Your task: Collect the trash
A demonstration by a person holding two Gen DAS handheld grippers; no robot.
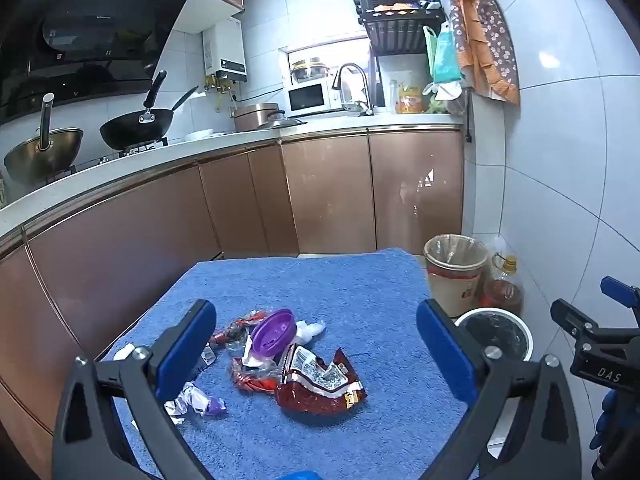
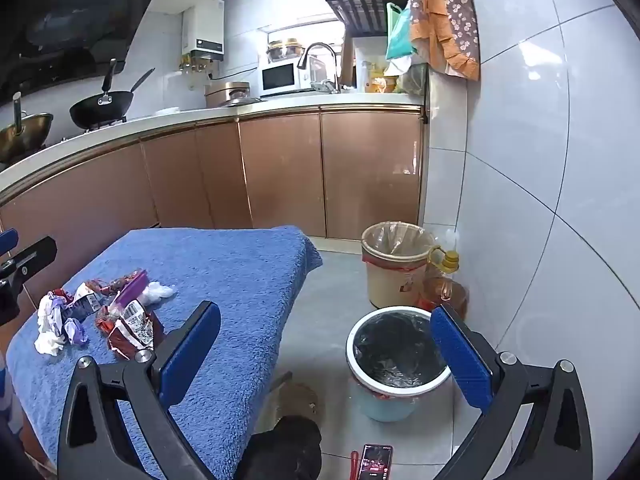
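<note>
The left gripper (image 1: 316, 356) is held wide open, with nothing pinched between its blue pads. Just ahead of it, a pile of trash (image 1: 280, 360) is seen on the blue towel (image 1: 360, 300): a red snack bag (image 1: 320, 380), a purple lid (image 1: 274, 332) and crumpled wrappers (image 1: 192, 398). The right gripper (image 2: 326, 354) is also spread open and empty. The bin with the black bag (image 2: 396, 352) is seen on the floor between its fingers, and the trash lies off to its left.

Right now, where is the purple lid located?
The purple lid sits in the trash pile on the blue towel, left of centre in the left wrist view, just behind the red snack wrapper and beside a white crumpled plastic piece.
</note>
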